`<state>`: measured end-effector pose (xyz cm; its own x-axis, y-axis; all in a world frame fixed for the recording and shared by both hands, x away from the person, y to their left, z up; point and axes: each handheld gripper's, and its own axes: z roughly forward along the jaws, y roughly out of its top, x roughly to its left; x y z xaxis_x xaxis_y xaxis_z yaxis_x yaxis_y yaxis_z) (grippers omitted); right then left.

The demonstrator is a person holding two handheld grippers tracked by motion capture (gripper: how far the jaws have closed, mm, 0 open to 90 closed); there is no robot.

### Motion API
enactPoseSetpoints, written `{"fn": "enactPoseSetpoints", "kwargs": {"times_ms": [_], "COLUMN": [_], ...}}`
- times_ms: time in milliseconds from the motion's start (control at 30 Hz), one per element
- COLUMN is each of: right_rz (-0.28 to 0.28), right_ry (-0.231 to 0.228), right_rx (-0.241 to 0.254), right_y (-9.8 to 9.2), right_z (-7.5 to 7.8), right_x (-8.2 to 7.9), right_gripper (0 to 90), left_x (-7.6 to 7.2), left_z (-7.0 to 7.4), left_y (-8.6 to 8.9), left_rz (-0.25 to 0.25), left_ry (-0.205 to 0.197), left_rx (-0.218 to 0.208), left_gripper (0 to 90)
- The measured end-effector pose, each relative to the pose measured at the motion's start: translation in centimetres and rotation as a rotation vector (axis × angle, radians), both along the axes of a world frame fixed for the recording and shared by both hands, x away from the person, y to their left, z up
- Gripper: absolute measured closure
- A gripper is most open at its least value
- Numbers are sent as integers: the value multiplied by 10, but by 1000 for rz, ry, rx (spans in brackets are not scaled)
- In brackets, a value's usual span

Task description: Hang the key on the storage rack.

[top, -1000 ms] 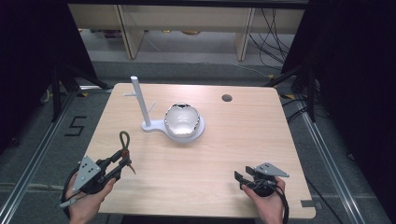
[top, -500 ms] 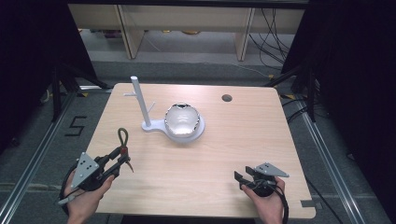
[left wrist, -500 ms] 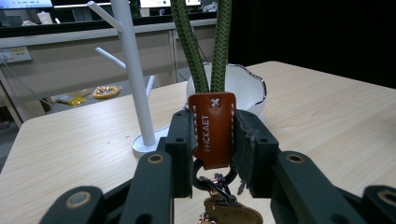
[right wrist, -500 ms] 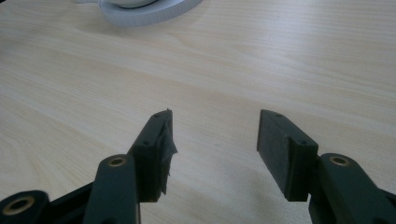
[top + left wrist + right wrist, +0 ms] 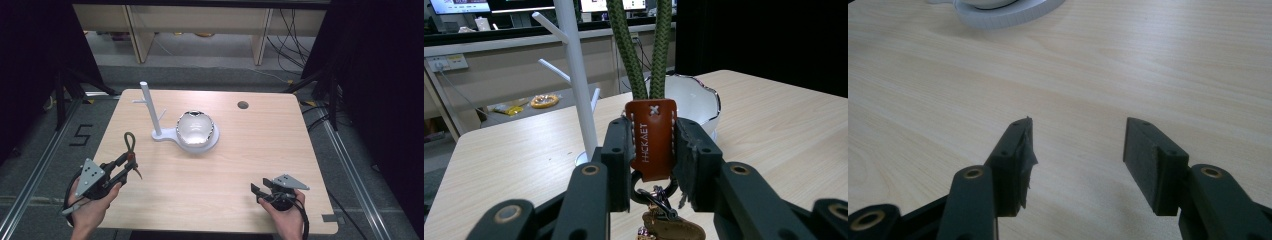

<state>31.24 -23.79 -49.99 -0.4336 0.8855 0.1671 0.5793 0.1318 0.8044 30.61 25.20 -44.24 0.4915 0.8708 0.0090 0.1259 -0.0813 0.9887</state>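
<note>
From above, a pale wooden surface (image 5: 220, 165) carries a white branched stand (image 5: 150, 111) beside a shiny silver bowl (image 5: 196, 128), while close up the left tongs (image 5: 651, 145) clamp a brown leather keychain tab (image 5: 651, 136) with green cord loop (image 5: 641, 45), and the right tongs (image 5: 1075, 150) gape empty at the near right.
</note>
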Motion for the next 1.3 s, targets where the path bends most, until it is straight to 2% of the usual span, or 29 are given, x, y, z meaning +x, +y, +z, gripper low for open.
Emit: {"fn": "enactPoseSetpoints", "kwargs": {"times_ms": [200,233,367,467,500,533,700,733,767,900,933,1000,1133,1167,1300], "right_rz": [-1,-16,-1,-12,-8,-14,-8,0,-2,4,-7,-12,4,-7,-12], "right_ry": [-4,0,4,3,1,-2,2,4,4,5,-5,3,6,-5,-6], "right_rx": [-4,-11,3,-15,-9,-11,-12,1,3,8,-9,-14,9,-10,-17], "right_y": [0,0,0,0,0,0,0,0,0,0,0,0,0,0,-1], "right_z": [-1,-1,0,0,0,-1,-1,0,0,-1,-2,-1,-1,-2,-1], "right_x": [1,1,0,0,0,1,1,0,0,0,1,1,0,1,1], "right_gripper": [465,465,464,464,465,465,464,464,464,464,463,463,463,464,463], "left_x": [4,5,8,9,11,11,13,14,15,18,18,20,24,25,28], "left_z": [0,0,-1,-1,-2,-1,-1,-1,-2,-1,0,1,2,2,3], "left_y": [0,0,0,0,0,0,0,0,0,0,0,0,1,1,1], "left_rz": [5,6,10,13,11,16,21,22,21,28,30,32,39,39,45], "left_ry": [2,2,2,6,-4,4,4,3,-3,4,5,3,2,0,-2], "left_rx": [3,3,1,2,-6,4,1,2,-7,2,1,-1,4,1,2], "left_gripper": [678,678,678,678,678,678,678,678,678,678,678,677,677,677,678]}}
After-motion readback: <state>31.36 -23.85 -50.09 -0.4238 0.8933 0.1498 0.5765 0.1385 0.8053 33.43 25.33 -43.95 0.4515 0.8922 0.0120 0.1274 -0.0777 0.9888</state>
